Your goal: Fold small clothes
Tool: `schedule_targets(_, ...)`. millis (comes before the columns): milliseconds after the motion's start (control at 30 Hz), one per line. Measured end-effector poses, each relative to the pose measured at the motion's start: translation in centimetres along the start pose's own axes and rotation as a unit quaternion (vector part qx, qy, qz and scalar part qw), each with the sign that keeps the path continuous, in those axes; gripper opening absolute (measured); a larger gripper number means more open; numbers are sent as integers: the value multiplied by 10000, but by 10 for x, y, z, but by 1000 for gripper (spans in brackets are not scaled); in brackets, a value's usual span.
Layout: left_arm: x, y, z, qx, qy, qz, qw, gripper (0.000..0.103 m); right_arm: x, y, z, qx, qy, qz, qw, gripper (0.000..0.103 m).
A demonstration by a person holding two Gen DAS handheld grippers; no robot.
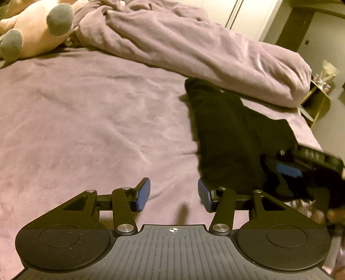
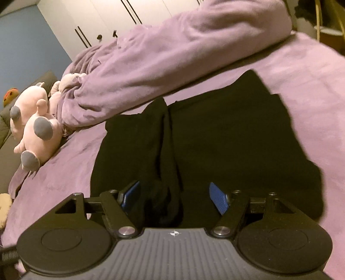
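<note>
Black fabric, the small garment (image 2: 215, 137), lies spread flat on the purple bed sheet (image 1: 86, 120), just below the rolled duvet (image 1: 194, 43). Both claws stand open and empty: the left gripper (image 1: 174, 195) hovers over bare sheet beside the cloth's edge, the right gripper (image 2: 174, 197) over its centre ridge. Judging by this, a fold has been laid down; next comes pinching a fresh edge

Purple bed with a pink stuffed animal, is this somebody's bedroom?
Most likely a bedroom: a bed with a rumpled purple blanket, a pink plush toy and white wardrobe doors behind.
</note>
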State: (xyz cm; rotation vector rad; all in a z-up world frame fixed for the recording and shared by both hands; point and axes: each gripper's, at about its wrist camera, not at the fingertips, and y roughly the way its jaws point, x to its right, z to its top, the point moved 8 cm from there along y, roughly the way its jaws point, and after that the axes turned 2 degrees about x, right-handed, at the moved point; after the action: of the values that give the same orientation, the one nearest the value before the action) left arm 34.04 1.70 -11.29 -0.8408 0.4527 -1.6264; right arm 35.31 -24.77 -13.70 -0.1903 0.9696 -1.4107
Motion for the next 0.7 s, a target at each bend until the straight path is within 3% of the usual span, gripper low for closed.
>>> schedule_targets(167, -4, 7, 1, -20, -25, 59, 10000, 55, -14, 22, 1, -270, 279, 630, 9973, 59)
schedule_targets(200, -4, 8, 2, -18, -29, 64, 10000, 55, -17, 25, 0, -321, 193, 652, 9972, 51)
schedule_targets(300, -3, 11, 5, -7, -18, 98, 10000, 55, -17, 33, -3, -423, 186, 668, 9967, 44)
schedule_targets(333, -4, 12, 6, -4, -20, 135, 9999, 56, -18, 34, -2, -398, 201, 694, 9966, 31)
schedule_targets(400, -5, 14, 9, -8, -68, 223, 9997, 56, -23, 34, -2, -358, 52, 690, 9970, 16)
schedule_targets(567, -2, 19, 15, -84, -48, 436, 9990, 56, -42, 13, 7, 193, -1228, -62, 9922, 8)
schedule_targets(700, 6, 22, 17, -159, 45, 429, 9989, 56, -35, -23, 26, 852, -1671, -671, 9800, 7)
